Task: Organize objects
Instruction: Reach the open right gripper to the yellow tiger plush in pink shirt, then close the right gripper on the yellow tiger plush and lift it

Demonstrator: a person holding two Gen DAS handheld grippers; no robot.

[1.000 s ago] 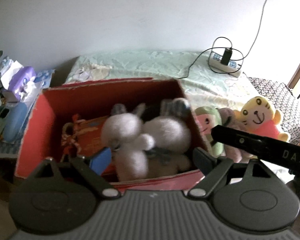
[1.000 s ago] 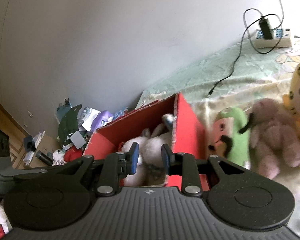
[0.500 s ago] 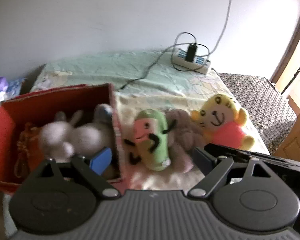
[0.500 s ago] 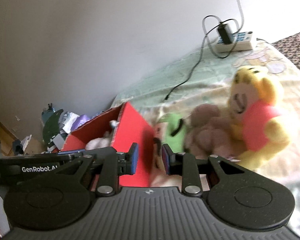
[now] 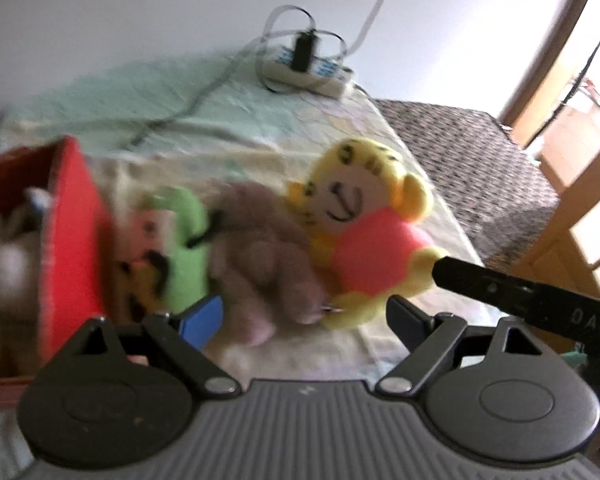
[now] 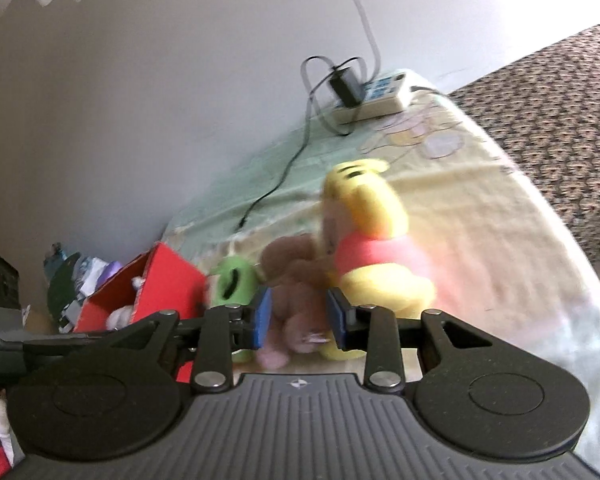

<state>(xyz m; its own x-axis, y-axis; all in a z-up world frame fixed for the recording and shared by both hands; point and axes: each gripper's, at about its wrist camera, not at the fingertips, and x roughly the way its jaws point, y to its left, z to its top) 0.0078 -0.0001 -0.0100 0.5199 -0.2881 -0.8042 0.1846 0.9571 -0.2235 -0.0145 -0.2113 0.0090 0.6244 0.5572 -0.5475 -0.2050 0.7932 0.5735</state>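
Three plush toys lie in a row on the bed: a green one [image 5: 180, 248], a mauve bear [image 5: 268, 256] and a yellow tiger in a pink shirt [image 5: 364, 236]. A red box [image 5: 70, 248] holding white plush toys stands to their left. My left gripper [image 5: 304, 316] is open and empty, just in front of the mauve bear. My right gripper [image 6: 300, 316] is partly open and empty, its jaws framing the mauve bear [image 6: 296, 276], with the tiger [image 6: 372, 248] and green toy [image 6: 232, 284] on either side. The red box [image 6: 156, 284] shows at left. Both views are blurred.
A white power strip [image 5: 308, 68] with a plugged charger and cables lies at the back of the bed by the wall. A dark patterned seat [image 5: 472, 164] adjoins the bed at right. Clutter [image 6: 80, 280] sits behind the box. The right gripper's body [image 5: 532, 296] crosses the left view.
Both grippers have swung right, from the red box to the row of plush toys. The right gripper's jaws have opened wider. The left gripper stays open.
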